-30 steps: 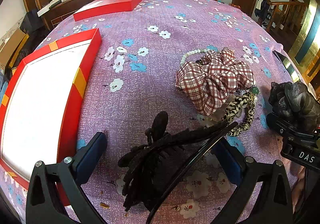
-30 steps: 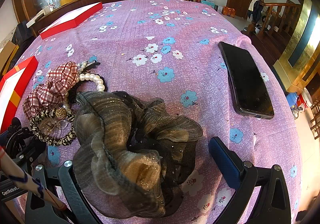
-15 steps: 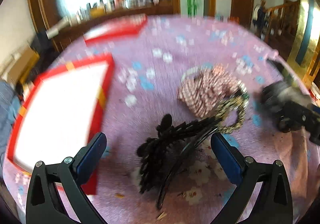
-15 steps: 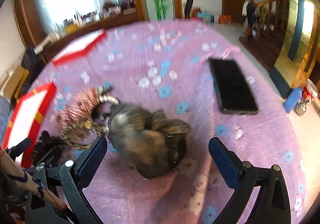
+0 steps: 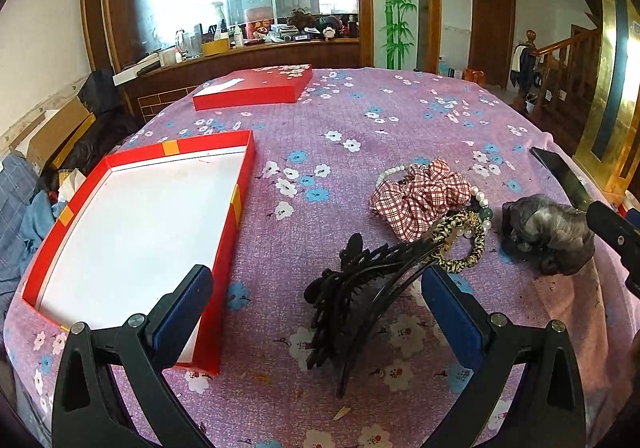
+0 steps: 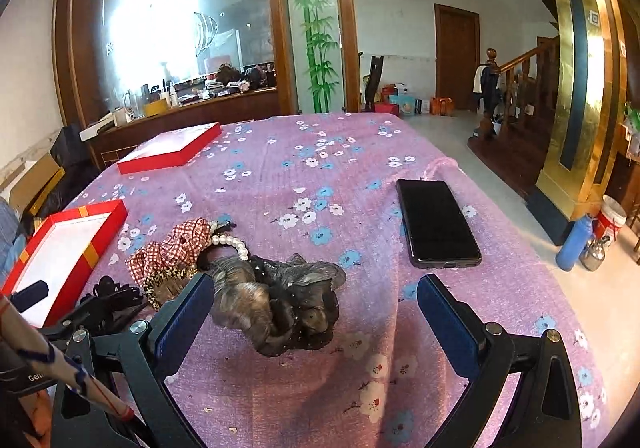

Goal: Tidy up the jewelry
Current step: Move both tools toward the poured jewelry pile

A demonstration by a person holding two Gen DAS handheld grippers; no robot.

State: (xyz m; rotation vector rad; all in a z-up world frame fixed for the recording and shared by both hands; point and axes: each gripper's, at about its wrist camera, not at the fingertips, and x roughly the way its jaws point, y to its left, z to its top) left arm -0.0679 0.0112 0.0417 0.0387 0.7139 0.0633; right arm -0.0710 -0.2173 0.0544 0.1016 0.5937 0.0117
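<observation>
My left gripper (image 5: 316, 300) hangs wide apart above a black hair claw (image 5: 360, 288) on the floral tablecloth (image 5: 320, 119). The open red box (image 5: 140, 224) lies to its left; a plaid scrunchie (image 5: 420, 199), pearl bracelet (image 5: 480, 203) and grey scrunchie (image 5: 548, 236) lie right.
</observation>
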